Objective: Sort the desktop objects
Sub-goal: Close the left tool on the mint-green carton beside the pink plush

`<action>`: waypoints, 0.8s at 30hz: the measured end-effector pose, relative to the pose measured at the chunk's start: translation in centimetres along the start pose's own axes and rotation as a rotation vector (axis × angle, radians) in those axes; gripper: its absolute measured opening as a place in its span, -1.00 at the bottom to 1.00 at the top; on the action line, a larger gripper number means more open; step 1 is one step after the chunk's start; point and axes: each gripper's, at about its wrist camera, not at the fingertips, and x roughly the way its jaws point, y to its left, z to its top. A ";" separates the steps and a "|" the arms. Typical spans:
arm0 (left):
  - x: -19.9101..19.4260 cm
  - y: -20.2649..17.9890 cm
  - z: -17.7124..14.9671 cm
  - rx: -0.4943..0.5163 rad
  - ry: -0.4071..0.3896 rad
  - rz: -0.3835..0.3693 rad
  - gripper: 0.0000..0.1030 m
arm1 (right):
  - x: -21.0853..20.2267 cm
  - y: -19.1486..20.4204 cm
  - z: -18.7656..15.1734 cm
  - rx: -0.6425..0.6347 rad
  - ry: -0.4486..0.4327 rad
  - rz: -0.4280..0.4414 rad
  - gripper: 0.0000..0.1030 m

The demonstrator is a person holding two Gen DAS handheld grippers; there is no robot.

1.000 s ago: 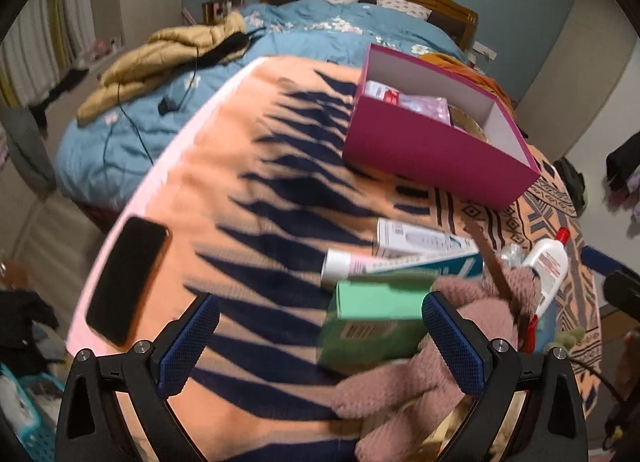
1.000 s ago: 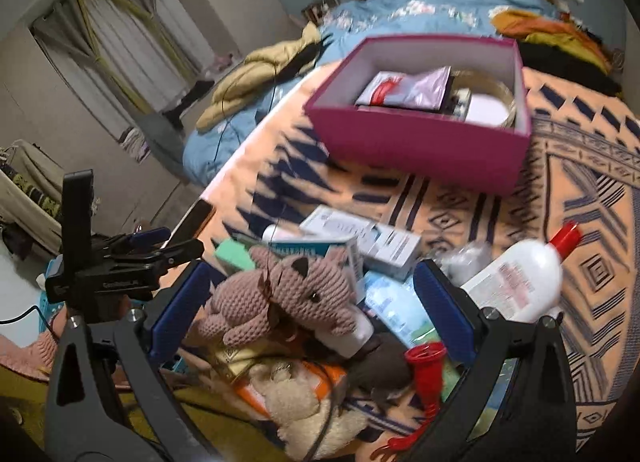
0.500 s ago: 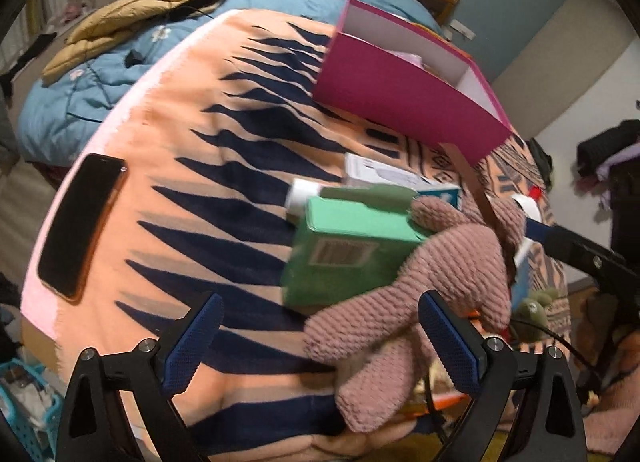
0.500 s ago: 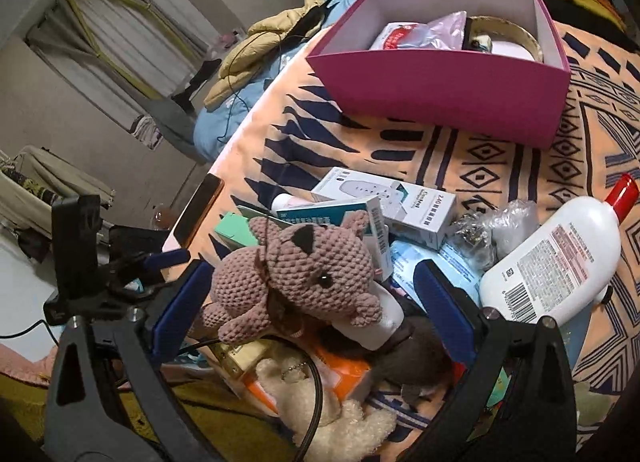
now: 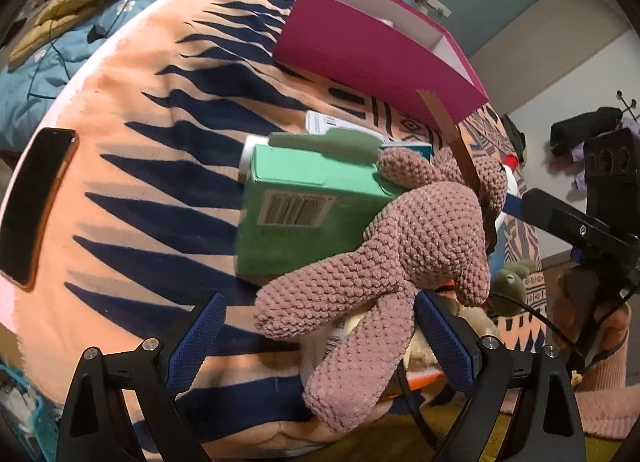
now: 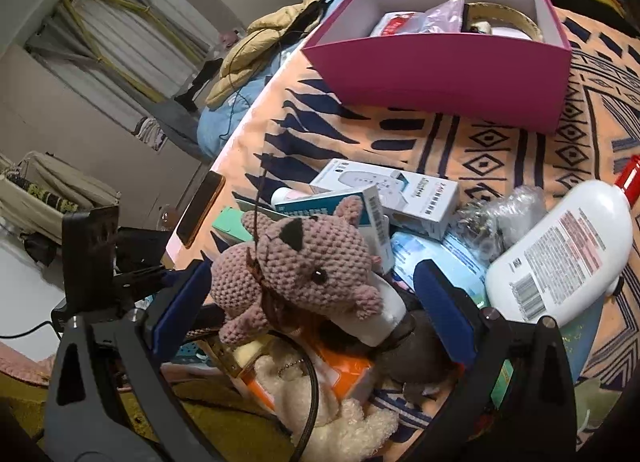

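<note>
A pink crocheted plush (image 5: pixel 404 246) (image 6: pixel 304 258) lies on top of a pile at the near edge of the orange patterned blanket (image 5: pixel 132 109). Its legs hang between the blue pads (image 5: pixel 196 342) of my left gripper (image 5: pixel 320 338), which stands open. It leans on a green box (image 5: pixel 304 201) (image 6: pixel 230 223). My right gripper (image 6: pixel 312 302) is open too, and its pads straddle the plush without touching it. Beyond the pile stands a magenta box (image 5: pixel 360 53) (image 6: pixel 440 73) that holds a few packets.
A black phone (image 5: pixel 32 201) (image 6: pixel 200 209) lies at the blanket's left edge. The pile holds a white box (image 6: pixel 404 189), a teal-and-white carton (image 6: pixel 368 209), a white bottle with a red cap (image 6: pixel 560 254), a crumpled clear bag (image 6: pixel 500 217), an orange box (image 6: pixel 344 374) and a cream plush (image 6: pixel 352 426).
Both grippers have come nearer to the pile. The left one has dropped and advanced, so the plush's legs now lie between its pads. Both stay open.
</note>
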 end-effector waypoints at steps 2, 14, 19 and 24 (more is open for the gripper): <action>0.3 0.0 0.0 -0.001 0.013 -0.005 0.88 | 0.2 0.1 0.2 -0.007 -0.002 0.001 0.98; -1.4 1.4 1.0 -0.011 -0.049 -0.005 0.85 | -0.8 0.5 0.8 -0.037 -0.032 -0.005 0.86; -2.5 2.5 2.6 0.002 -0.095 0.032 0.84 | -1.2 3.7 2.6 -0.177 -0.066 -0.013 0.54; -1.6 3.5 4.1 0.004 -0.090 0.059 0.84 | 2.1 5.1 3.5 -0.253 0.007 -0.063 0.25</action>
